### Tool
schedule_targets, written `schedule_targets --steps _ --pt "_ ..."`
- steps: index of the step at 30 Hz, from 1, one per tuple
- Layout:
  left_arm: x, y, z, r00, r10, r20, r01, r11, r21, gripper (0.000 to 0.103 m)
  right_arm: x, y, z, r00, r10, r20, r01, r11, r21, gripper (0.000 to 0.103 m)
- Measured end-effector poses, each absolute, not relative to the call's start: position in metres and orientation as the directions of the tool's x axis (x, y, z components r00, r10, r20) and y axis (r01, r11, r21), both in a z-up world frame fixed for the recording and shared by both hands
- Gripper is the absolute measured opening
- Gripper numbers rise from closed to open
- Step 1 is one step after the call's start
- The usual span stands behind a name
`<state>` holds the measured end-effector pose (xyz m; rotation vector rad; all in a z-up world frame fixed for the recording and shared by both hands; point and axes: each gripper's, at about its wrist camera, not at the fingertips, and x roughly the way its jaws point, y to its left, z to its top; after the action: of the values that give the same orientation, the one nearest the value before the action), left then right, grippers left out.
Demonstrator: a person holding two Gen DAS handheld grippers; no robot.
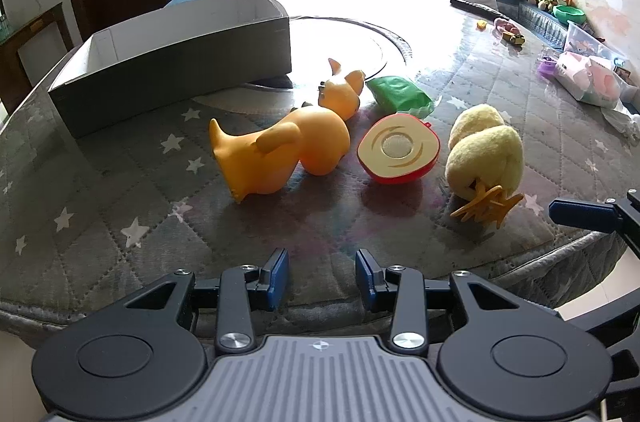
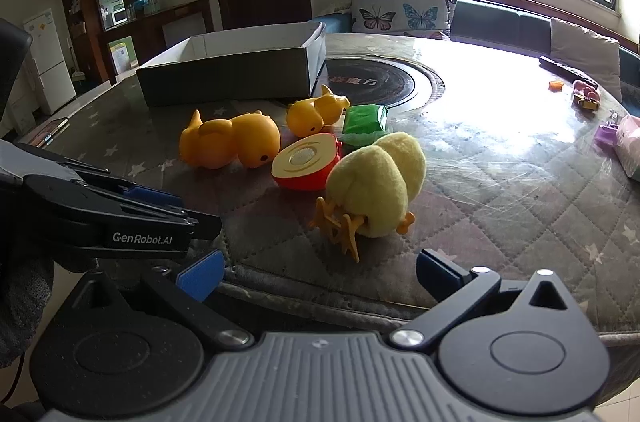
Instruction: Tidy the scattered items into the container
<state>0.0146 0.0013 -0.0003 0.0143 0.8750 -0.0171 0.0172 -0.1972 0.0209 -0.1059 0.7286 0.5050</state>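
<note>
**Claw clearance and item layout**

Left claw point(image 1: 322, 280): jaws moderately apart, nothing between them, positioned just short of the near edge of the surface point(image 1: 120, 214). A bare strip of quilted, star-patterned cover lies directly ahead of it, between the edge and the toys.

Right claw point(image 2: 320, 274): jaws wide apart, nothing between them, also at the near edge. The plush chick point(image 2: 376, 186) lies close ahead, orange feet toward the claw.

Box point(image 1: 172, 58): ahead and left of the left claw, well beyond the toys. Grey outside, white inside, open top, low walls. Its far end reaches the surface's left rim.

Items, all on the surface outside the box:
- Large duck point(image 1: 280, 152): orange, on its side, ahead of the left claw.
- Small duck point(image 1: 340, 92): orange, just behind the large one.
- Apple half point(image 1: 398, 148): red skin, cut face up, between large duck and chick.
- Green pack point(image 1: 400, 94): behind the apple half.
</note>
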Motion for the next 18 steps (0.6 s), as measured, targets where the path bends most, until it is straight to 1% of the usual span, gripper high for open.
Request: schedule_targets --steps 18 --pt "0.0198 0.0000 0.0001 0.633 -0.016 -0.774 0.030 1.000 0.005 0.040 0.0207 -0.1955 0.0205 0.632 0.400 -0.664 -0.477 0.876 0.074 0.103"
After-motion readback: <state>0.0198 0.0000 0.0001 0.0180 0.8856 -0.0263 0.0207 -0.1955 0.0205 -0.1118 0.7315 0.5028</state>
